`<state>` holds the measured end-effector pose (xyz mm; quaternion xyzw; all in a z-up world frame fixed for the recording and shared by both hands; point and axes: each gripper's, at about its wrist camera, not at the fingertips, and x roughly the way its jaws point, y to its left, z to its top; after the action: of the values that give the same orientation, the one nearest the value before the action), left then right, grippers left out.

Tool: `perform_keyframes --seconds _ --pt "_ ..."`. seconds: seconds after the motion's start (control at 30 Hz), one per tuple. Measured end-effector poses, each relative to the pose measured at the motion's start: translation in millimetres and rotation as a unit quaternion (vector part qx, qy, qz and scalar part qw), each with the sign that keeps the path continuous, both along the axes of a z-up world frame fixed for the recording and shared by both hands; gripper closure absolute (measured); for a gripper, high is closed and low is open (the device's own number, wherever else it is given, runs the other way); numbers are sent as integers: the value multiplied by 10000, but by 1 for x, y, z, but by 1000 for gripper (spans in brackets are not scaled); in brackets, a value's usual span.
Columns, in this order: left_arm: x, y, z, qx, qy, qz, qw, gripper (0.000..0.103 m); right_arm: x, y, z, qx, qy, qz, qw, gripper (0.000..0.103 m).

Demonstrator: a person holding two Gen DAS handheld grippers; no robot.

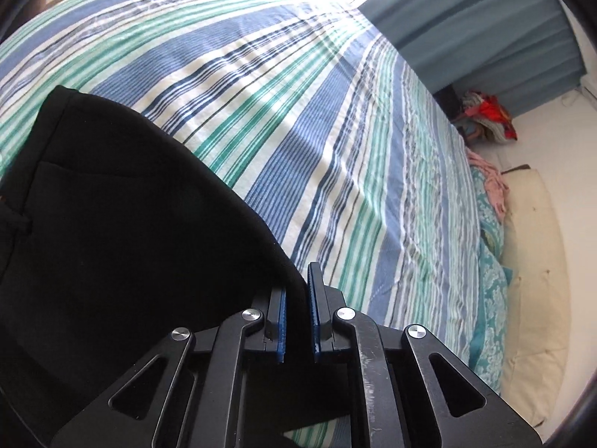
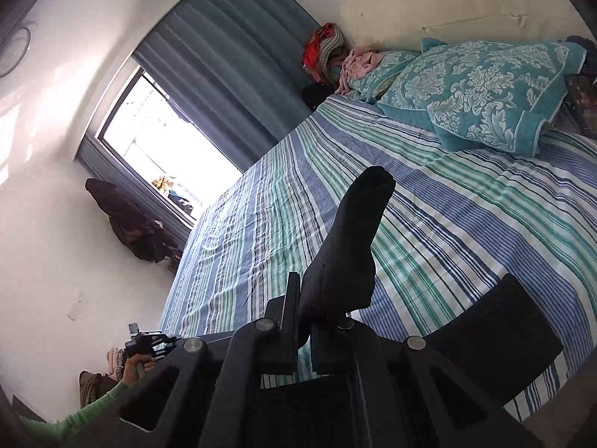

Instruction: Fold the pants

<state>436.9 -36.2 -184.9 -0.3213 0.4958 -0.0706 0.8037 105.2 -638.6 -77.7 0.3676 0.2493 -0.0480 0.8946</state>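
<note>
Both grippers pinch the black pants [image 1: 123, 224] above the striped bed [image 1: 335, 130]: left gripper [image 1: 297, 291] on an edge, right gripper [image 2: 304, 298] on a bunched end, cloth hanging leftward from the left fingers.

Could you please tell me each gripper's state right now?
Left gripper: jaws closed on an edge of the black pants.
Right gripper: jaws closed on a bunched part of the black pants.
</note>
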Motion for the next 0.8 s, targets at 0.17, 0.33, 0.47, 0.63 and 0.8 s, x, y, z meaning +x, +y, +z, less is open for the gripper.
perform_keyframes --seconds 0.17,0.33,0.47,0.63,0.8 --pt "-108 19 47 73 -634 -289 9975 94 -9 -24 -17 314 178 -231 9991 99" --pt "-198 44 11 -191 -261 -66 9995 95 -38 -51 -47 524 661 -689 9940 99" --pt "-220 54 -12 -289 -59 91 9995 97 -45 -64 -86 494 1410 -786 9856 99" --pt "-228 50 -18 -113 -140 -71 9998 97 -50 -62 -114 401 1883 -779 9782 98" --pt "-220 52 -27 -45 -209 -134 9997 83 -61 -57 -109 431 1664 -918 9808 99"
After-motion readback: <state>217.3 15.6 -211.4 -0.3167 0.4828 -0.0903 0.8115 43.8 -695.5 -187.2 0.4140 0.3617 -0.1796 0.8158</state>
